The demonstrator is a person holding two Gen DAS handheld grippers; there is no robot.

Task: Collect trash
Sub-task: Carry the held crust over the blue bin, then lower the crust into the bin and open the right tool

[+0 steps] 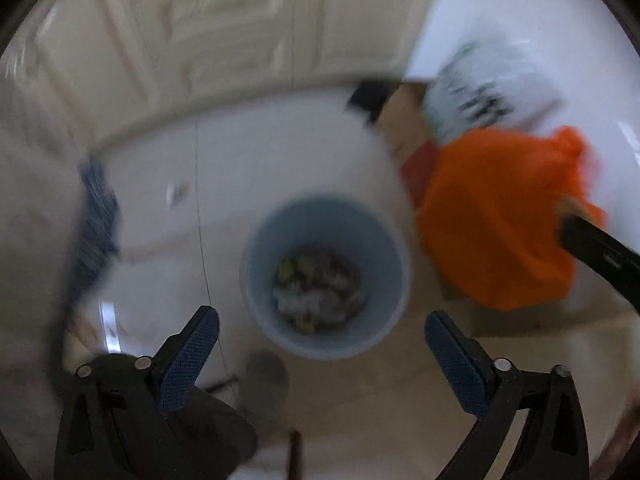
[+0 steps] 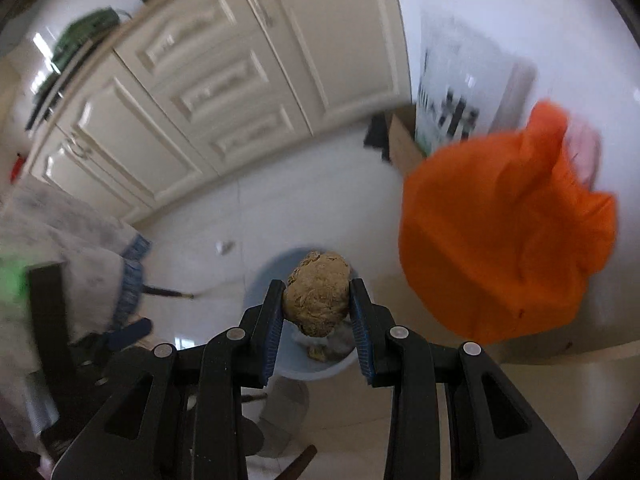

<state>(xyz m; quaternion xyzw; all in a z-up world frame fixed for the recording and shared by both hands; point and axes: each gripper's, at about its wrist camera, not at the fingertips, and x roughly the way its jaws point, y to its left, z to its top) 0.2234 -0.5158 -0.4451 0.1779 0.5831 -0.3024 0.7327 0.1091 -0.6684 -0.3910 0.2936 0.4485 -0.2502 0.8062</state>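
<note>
Trash lump [image 2: 318, 294], brown and crumpled, is clamped in the right gripper [image 2: 318, 312] above a blue bin [image 1: 326, 280]; left gripper [image 1: 320, 344] gapes empty over it.

The left tool [image 1: 320, 334] points steeply down at the floor [image 1: 168, 280], its two blue-padded fingers [image 1: 188, 360] spread wide with nothing between them. Just ahead of the fingertips, between and beyond them, stands a pale blue bin [image 1: 325, 276], seen from above; mixed scraps lie at its bottom, too blurred to name. Ahead and to the right of the tool sits a bright orange bag [image 1: 496, 216], with a printed white bag [image 1: 480, 96] and a cardboard box [image 1: 404, 116] beyond it. Farther ahead run cream cabinet doors [image 1: 192, 28]. To the left hangs a blue-striped cloth [image 1: 96, 216]. A black bar [image 1: 600, 252] enters from the right edge, overlapping the orange bag.
</note>
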